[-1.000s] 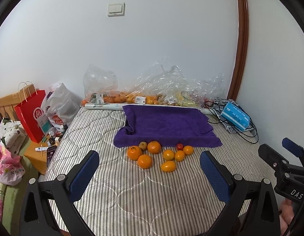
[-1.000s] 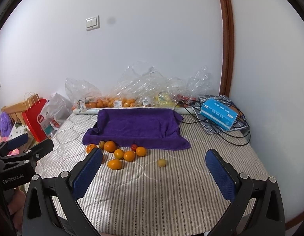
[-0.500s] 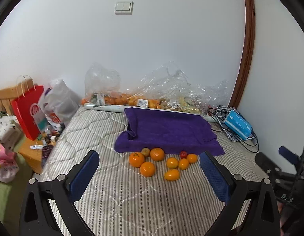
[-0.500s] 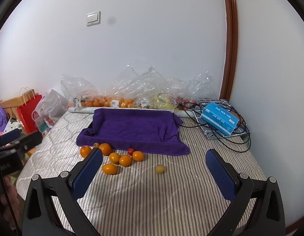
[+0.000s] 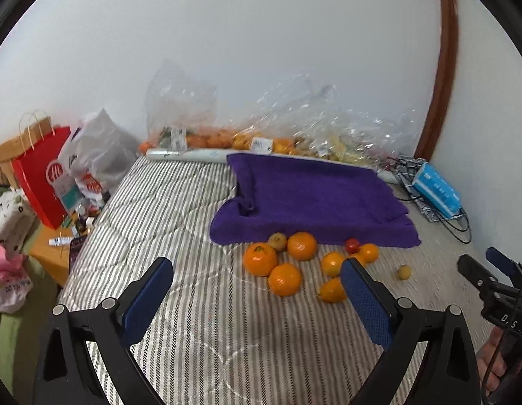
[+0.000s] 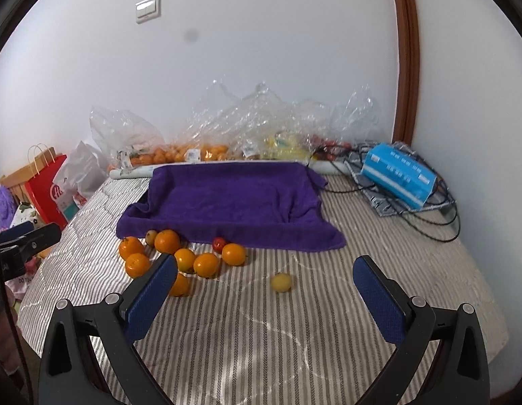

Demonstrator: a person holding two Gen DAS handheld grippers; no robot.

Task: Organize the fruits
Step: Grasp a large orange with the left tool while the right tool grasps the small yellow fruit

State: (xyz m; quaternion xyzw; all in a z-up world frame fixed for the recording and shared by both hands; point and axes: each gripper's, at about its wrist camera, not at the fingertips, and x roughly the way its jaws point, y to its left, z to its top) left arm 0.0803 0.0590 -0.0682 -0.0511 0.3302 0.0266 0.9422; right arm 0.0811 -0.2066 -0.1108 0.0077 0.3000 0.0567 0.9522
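Note:
Several oranges (image 5: 284,278) lie in a cluster on the striped mattress (image 5: 180,222) just in front of a purple towel (image 5: 311,195); among them are a small red fruit (image 5: 352,244) and a brownish one (image 5: 277,241). A small yellow fruit (image 6: 281,282) lies apart to the right. The cluster (image 6: 207,265) and the towel (image 6: 234,199) also show in the right wrist view. My left gripper (image 5: 257,293) is open and empty, hovering before the cluster. My right gripper (image 6: 266,295) is open and empty, just short of the yellow fruit.
Clear plastic bags of fruit (image 6: 200,152) line the wall behind the towel. A blue box (image 6: 399,177) sits on black cables at the right. A red paper bag (image 5: 41,179) and a white bag (image 5: 99,155) stand left of the mattress.
Both grippers have moved forward and lower toward the fruit, which now looks larger and nearer. Both stay open. No fruit has moved.

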